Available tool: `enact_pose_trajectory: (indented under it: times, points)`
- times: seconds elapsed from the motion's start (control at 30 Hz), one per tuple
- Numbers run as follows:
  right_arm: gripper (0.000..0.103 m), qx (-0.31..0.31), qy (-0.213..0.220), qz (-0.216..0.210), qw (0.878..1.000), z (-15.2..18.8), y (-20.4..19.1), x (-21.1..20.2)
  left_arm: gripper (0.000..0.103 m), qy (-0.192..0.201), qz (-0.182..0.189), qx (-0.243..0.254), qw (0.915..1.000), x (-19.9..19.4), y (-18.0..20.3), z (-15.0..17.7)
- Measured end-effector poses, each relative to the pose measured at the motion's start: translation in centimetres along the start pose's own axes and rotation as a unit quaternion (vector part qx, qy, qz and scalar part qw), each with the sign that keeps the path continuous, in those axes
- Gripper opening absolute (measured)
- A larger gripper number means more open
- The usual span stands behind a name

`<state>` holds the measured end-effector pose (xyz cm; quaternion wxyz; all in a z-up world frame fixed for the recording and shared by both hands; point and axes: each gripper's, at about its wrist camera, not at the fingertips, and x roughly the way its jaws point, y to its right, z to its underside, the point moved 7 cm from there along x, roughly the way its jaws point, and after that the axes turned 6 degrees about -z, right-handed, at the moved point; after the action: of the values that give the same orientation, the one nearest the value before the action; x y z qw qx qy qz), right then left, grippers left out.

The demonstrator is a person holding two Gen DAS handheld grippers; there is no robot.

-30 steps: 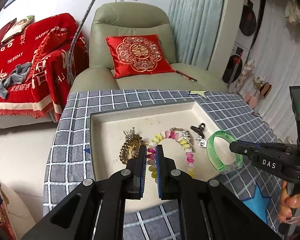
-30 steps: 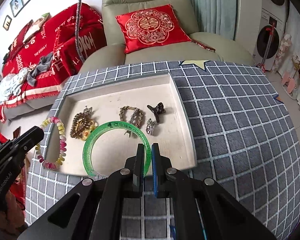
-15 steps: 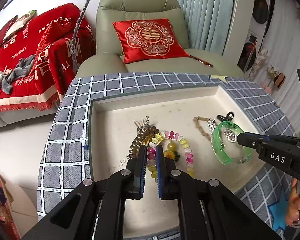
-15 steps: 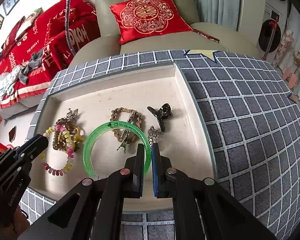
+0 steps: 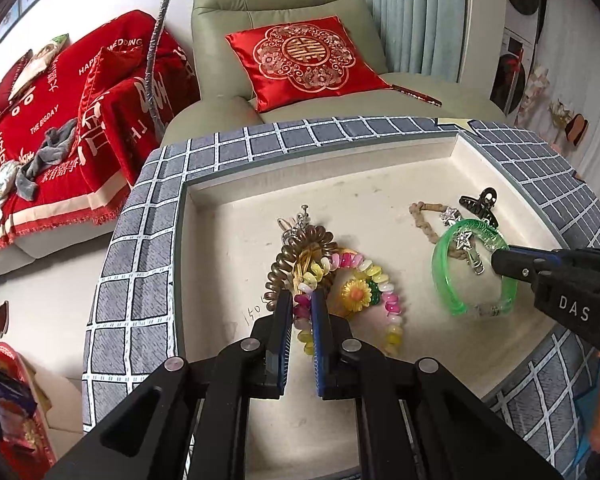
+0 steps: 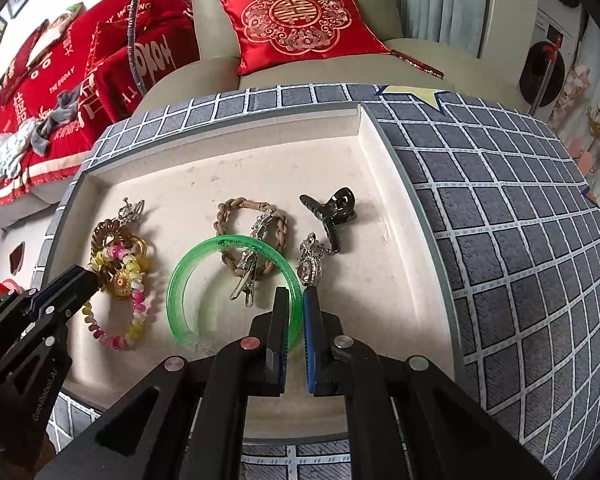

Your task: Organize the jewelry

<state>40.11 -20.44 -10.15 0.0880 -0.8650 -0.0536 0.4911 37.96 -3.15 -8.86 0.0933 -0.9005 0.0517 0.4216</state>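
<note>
My left gripper is shut on a pink, yellow and white bead bracelet, held low over the cream tray; the bracelet also shows in the right wrist view. My right gripper is shut on a green bangle, which hangs over the tray's right part. Under the bracelet lie a brown spiral hair tie and a yellow flower piece.
In the tray also lie a braided brown bracelet, a silver hair clip, a black claw clip and a rhinestone clip. The tray sits on a grey checked cloth. A green armchair with a red cushion stands behind.
Both grippers have moved forward and down over the tray with their pieces. The bead bracelet now hangs over the spiral tie, and the green bangle over the braided bracelet and silver clip.
</note>
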Motion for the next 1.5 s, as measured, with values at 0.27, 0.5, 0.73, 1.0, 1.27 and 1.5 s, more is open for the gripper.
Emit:
enact_pose_trajectory:
  times: [0.27, 0.5, 0.73, 1.0, 1.27, 1.5]
  points:
    - [0.022, 0.014, -0.001, -0.019, 1.000, 0.1, 0.0, -0.4, 0.024, 0.004, -0.008, 0.005, 0.9999, -0.2, 0.2, 0.2]
    - [0.054, 0.021, 0.019, -0.033, 0.999, -0.1, -0.2, -1.7, 0.024, 0.010, -0.015, 0.004, 0.9998, -0.8, 0.4, 0.1]
    - [0.054, 0.030, 0.030, -0.034, 0.999, -0.3, 0.3, -2.9, 0.024, 0.032, -0.024, -0.007, 0.9992, -1.9, -0.2, -0.6]
    - [0.054, 0.034, 0.034, -0.035, 0.998, -0.5, 0.7, -3.5, 0.025, 0.030, -0.033, -0.011, 0.9989, -1.9, -0.7, -0.9]
    - [0.054, 0.038, 0.033, -0.036, 0.998, -0.6, 1.0, -3.6, 0.103, 0.056, -0.041, -0.016, 0.9975, -3.4, -1.1, -1.7]
    - [0.092, 0.032, 0.044, -0.057, 0.997, -0.4, 0.5, -3.7, 0.103, 0.050, -0.048, -0.014, 0.9975, -3.3, -1.2, -1.5]
